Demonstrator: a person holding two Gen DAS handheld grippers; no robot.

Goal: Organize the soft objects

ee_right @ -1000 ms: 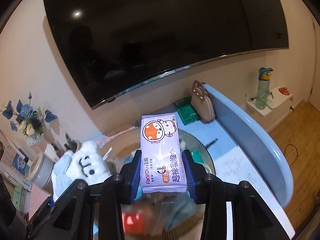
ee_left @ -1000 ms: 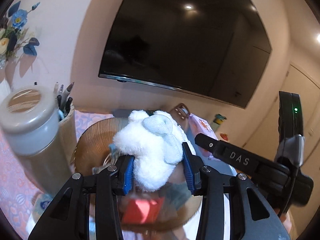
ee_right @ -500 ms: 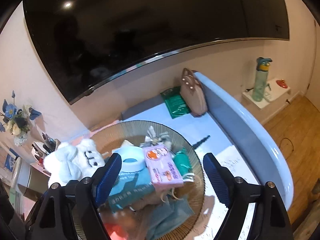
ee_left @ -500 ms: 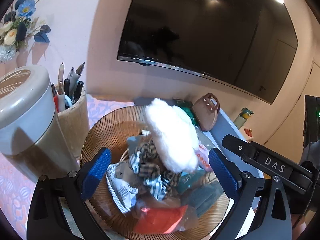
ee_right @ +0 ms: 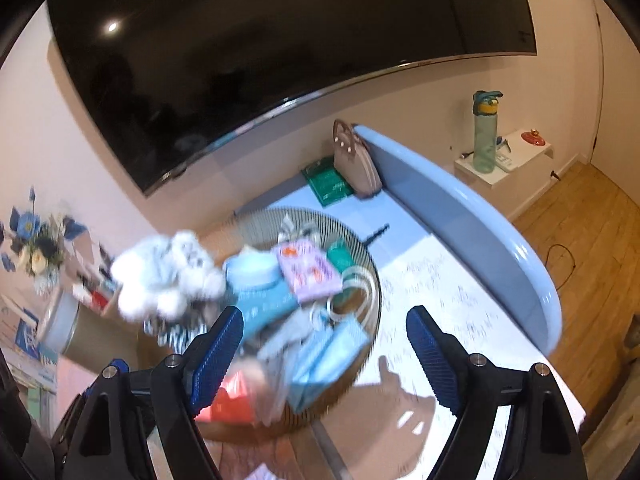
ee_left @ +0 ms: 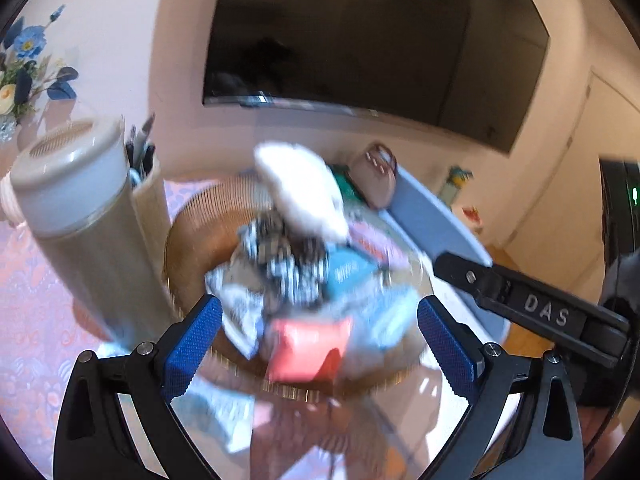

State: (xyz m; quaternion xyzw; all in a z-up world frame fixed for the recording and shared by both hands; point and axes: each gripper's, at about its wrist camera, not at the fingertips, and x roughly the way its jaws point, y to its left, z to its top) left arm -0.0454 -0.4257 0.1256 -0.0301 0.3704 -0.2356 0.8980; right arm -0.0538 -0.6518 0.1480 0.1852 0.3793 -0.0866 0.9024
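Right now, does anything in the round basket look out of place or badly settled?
Yes. The white plush toy sits on the left rim of the basket, leaning outward over the edge rather than lying among the other items. It might tip out. The frames are blurred, so finer detail is unclear.

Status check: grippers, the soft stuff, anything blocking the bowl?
Left gripper open, empty. Right gripper open, empty. Plush and wipes pack in the bowl. Nothing blocking.

2 wrist fisheyes | angled down, close | share basket [ee_left: 192, 216] [ee_right: 360, 248]
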